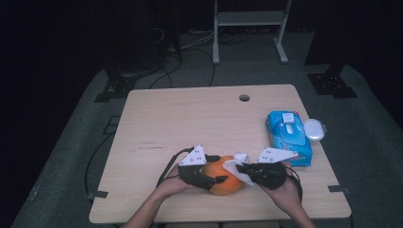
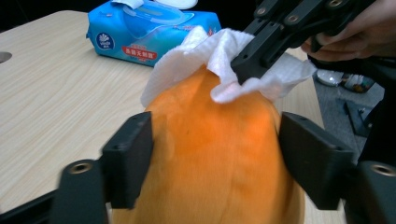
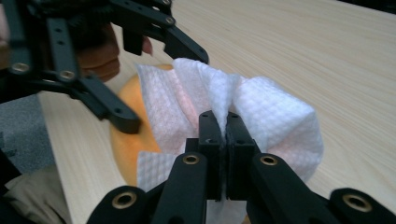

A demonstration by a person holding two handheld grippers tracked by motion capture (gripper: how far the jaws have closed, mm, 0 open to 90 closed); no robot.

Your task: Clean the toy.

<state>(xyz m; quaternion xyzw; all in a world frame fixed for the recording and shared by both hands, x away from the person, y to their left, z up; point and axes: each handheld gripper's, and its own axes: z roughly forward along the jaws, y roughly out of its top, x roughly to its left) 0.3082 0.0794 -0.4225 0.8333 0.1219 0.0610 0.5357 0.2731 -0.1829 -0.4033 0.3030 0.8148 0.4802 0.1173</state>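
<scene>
An orange round fruit [image 1: 227,183] lies near the table's front edge. My left gripper [image 1: 217,168] comes at it from the left; its jaws stand on either side of the fruit [image 2: 215,154], close to its sides and not clamped, so it is open. My right gripper [image 1: 241,167] comes from the right, shut on a crumpled white wipe [image 3: 275,112]. The wipe [image 2: 205,51] rests on the far top of the fruit, pinched between the right gripper's [image 3: 225,123] closed jaws. A hand holds each gripper.
A blue pack of wet wipes [image 1: 290,135] lies at the right side of the wooden table [image 1: 190,118], with a white oval lid [image 1: 314,129] beside it. A round cable hole [image 1: 244,98] sits near the far edge. Dark floor and cables surround the table.
</scene>
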